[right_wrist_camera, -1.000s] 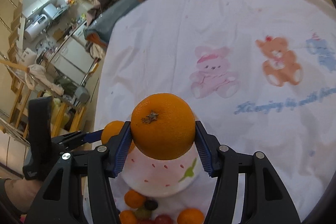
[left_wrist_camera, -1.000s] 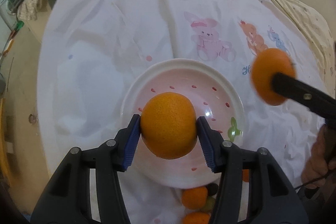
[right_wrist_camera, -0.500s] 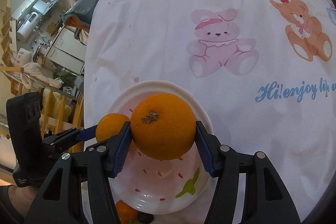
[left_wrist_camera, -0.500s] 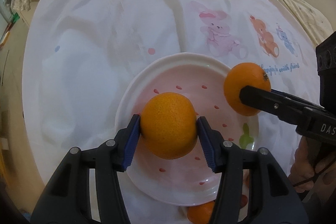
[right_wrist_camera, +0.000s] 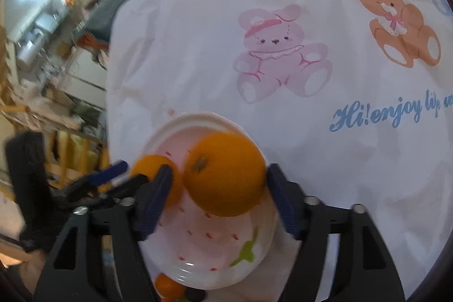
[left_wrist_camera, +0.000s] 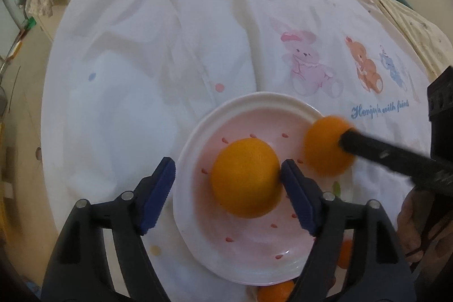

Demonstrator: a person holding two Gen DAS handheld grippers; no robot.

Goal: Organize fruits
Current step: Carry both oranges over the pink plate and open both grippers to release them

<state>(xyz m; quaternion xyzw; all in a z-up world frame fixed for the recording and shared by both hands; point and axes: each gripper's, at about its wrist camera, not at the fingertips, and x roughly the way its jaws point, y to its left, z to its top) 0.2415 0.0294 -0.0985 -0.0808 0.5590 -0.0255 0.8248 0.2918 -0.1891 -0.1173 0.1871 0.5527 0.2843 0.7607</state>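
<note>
Over plate [left_wrist_camera: 198, 132]: tongs [left_wrist_camera: 228, 196] wide, orange [left_wrist_camera: 246, 177] loose

In the right wrist view the larger orange [right_wrist_camera: 225, 174] and the smaller orange [right_wrist_camera: 154, 171] behind it are smeared by motion, and the right gripper [right_wrist_camera: 219, 203] covers part of the plate [right_wrist_camera: 198, 118]. In the left wrist view the second orange [left_wrist_camera: 325, 149] is blurred, while small fruit [left_wrist_camera: 276, 293] under the plate's near rim is cut off by the bottom edge and too hidden to name
</note>
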